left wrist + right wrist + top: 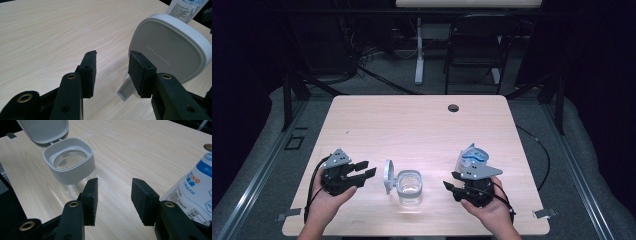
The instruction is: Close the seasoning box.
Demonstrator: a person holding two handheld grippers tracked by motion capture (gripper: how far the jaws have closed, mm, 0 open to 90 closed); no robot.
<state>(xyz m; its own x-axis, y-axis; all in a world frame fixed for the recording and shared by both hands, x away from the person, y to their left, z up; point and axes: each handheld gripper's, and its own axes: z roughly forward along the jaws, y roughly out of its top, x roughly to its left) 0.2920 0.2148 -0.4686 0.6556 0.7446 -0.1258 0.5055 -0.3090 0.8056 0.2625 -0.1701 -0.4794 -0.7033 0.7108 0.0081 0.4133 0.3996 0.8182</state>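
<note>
The pale wooden counter (422,120) is carrying a clear jar (410,188) near its front edge, its grey lid (388,176) standing flipped open on the left side. The left gripper (363,175) is sitting just beside that lid and the right gripper (450,182) is lying near the jar's other side (both are standing open with nothing between the jaws), while a white-and-blue pouch (472,159) is lying just behind the right gripper.

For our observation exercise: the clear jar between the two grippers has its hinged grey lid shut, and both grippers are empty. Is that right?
Not quite. The lid stands flipped open, leaving the jar uncovered, as the right gripper view shows. The rest holds: left gripper and right gripper are empty.
</note>
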